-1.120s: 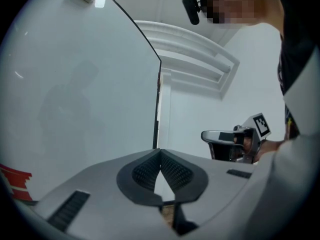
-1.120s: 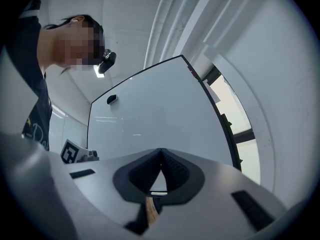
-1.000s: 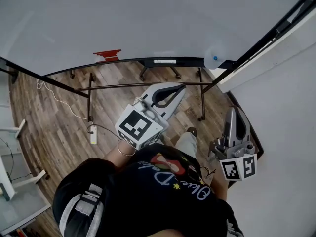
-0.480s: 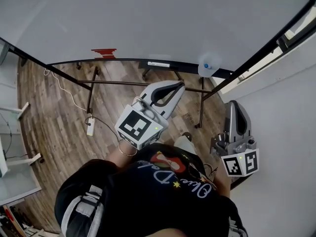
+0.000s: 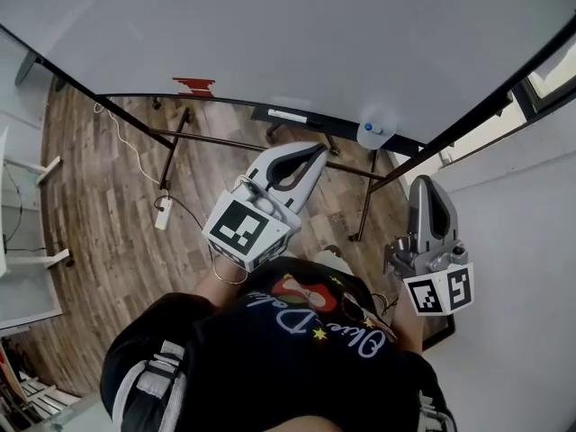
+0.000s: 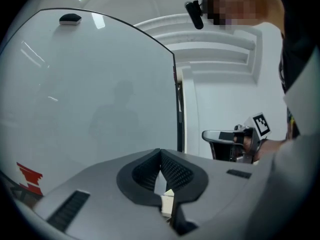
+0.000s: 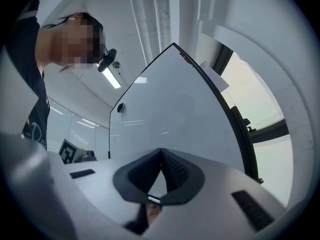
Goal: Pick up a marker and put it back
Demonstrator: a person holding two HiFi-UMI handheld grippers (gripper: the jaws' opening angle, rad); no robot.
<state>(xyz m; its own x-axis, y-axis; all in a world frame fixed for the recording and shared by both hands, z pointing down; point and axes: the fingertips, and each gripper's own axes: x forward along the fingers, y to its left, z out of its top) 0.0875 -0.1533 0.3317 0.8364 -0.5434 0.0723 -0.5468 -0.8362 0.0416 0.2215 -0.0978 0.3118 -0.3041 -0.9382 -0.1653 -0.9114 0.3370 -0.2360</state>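
Head view: what looks like the marker [image 5: 290, 115] lies lengthwise along the whiteboard [image 5: 270, 34] tray [image 5: 328, 118], ahead of your left gripper [image 5: 310, 151], which is nearer than the right gripper [image 5: 428, 187]. Left gripper view: fingers [image 6: 175, 171] together, empty, marker not visible. Right gripper view: same.

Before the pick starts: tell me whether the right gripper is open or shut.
Shut: on the right gripper the tips meet, with nothing between them.

Both grippers [image 5: 321, 149] [image 5: 425, 181] nearer whiteboard [image 5: 270, 43] (slightly)
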